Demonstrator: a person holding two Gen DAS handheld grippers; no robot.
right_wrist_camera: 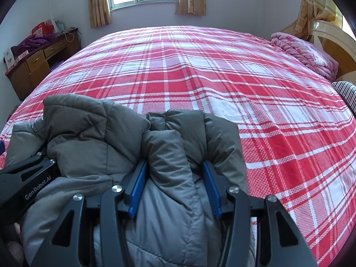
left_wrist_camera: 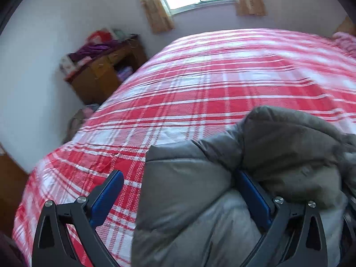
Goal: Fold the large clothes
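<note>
A grey puffer jacket (right_wrist_camera: 138,155) lies bunched at the near edge of the bed, on a red-and-white plaid bedspread (right_wrist_camera: 200,71).

The right gripper (right_wrist_camera: 175,184) points down into the heap. A thick padded fold of the jacket rises between its two blue pads (right_wrist_camera: 139,184), and both pads press against the sides of that fold, so the fingers are clamped on the jacket at about half spread. More of the jacket mounds up beyond the fingertips and off to their left, where it touches the black body of the other gripper.

The left gripper (left_wrist_camera: 178,189) has its fingers wide apart. The jacket's pale grey panel fills much of the gap between them. The left blue pad (left_wrist_camera: 106,198) stands clear over bare bedspread, not touching the fabric; the right pad is tucked under a darker fold that drapes over it. So this gripper straddles the jacket's edge without pinching it.

Well beyond both sets of fingertips, a wooden desk (right_wrist_camera: 33,66) stands against the wall to the left, and a rolled pink quilt (right_wrist_camera: 304,53) sits at the far right of the bed.
</note>
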